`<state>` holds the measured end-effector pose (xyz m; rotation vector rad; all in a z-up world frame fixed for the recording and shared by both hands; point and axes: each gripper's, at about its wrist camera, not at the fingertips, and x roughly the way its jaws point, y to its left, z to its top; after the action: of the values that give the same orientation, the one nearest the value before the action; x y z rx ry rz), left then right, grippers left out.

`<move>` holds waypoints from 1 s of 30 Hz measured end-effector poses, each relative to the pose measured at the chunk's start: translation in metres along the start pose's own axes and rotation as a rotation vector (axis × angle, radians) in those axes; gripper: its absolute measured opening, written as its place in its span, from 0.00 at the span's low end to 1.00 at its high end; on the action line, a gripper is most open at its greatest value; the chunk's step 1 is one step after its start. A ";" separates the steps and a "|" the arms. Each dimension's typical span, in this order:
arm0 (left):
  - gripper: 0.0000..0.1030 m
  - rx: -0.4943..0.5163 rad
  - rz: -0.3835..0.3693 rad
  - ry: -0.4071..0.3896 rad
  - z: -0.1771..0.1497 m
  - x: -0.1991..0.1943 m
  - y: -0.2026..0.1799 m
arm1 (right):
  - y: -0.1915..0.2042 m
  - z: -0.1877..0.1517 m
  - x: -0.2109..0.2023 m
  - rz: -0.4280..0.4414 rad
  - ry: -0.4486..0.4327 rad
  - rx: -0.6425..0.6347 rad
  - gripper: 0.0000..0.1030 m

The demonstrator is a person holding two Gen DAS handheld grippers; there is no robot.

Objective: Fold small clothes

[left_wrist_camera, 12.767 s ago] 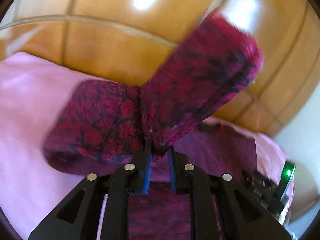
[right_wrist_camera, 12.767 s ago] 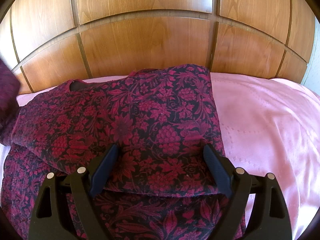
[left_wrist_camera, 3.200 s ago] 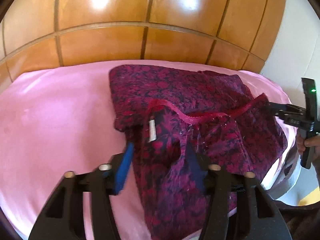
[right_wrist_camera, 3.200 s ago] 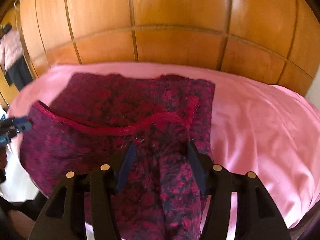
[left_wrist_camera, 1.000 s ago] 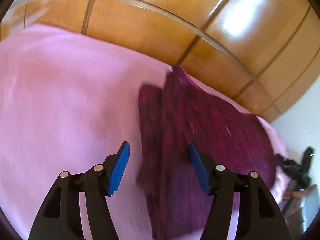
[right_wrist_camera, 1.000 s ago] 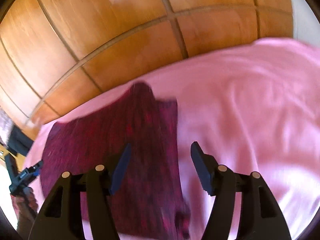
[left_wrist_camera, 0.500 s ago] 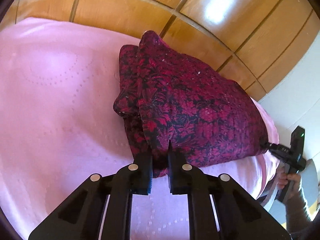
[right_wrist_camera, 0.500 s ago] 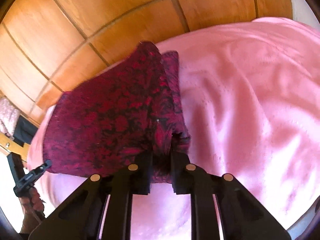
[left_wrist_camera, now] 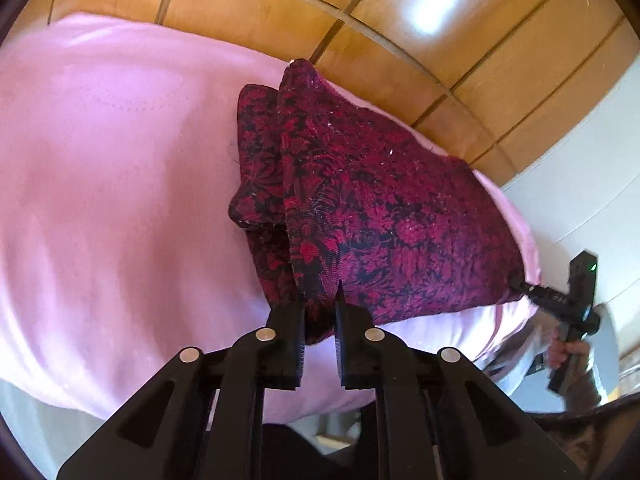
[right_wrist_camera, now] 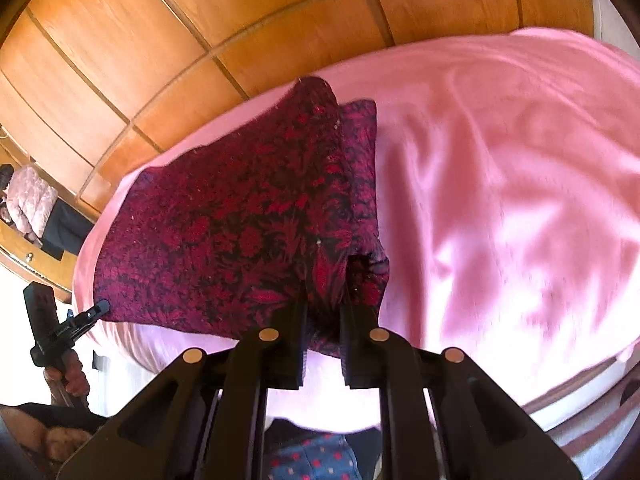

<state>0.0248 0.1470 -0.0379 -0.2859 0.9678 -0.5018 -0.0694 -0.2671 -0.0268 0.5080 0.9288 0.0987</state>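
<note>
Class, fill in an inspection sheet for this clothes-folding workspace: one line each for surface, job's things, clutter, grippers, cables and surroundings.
Surface: pink bedsheet, lightly rippled, covering the bed.
Job's things: one dark red floral garment, folded in layers, lying on the sheet near the bed's near edge.
Clutter: nothing seen on the sheet besides the garment.
Grippers: left gripper and right gripper have just been closing; each is shut on a near corner of the garment, fabric pinched between its jaws.
Cables: nothing seen.
Surroundings: wooden panelled headboard behind the bed; white wall to one side; the person's hand holds the left gripper's handle; a figure in a light jacket at the picture's edge.
</note>
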 end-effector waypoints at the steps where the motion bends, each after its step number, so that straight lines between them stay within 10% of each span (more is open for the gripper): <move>1: 0.13 0.003 0.009 -0.019 0.004 -0.002 0.000 | 0.000 0.002 0.000 -0.004 0.002 -0.006 0.16; 5: 0.20 -0.019 0.003 -0.086 0.030 -0.002 0.005 | 0.000 0.026 -0.006 0.011 -0.093 0.030 0.53; 9: 0.20 -0.024 0.006 -0.107 0.061 0.013 0.009 | 0.006 0.053 0.003 -0.016 -0.147 0.021 0.57; 14: 0.20 -0.018 0.043 -0.096 0.093 0.044 0.011 | 0.016 0.091 0.043 -0.063 -0.136 0.000 0.56; 18: 0.11 0.030 0.108 -0.106 0.101 0.050 0.005 | 0.023 0.102 0.066 -0.142 -0.098 -0.054 0.14; 30: 0.19 0.113 0.286 -0.157 0.088 0.055 -0.014 | 0.011 0.091 0.085 -0.229 -0.119 -0.045 0.18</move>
<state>0.1205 0.1069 -0.0227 -0.0811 0.8075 -0.2663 0.0549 -0.2665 -0.0401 0.3595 0.8607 -0.1165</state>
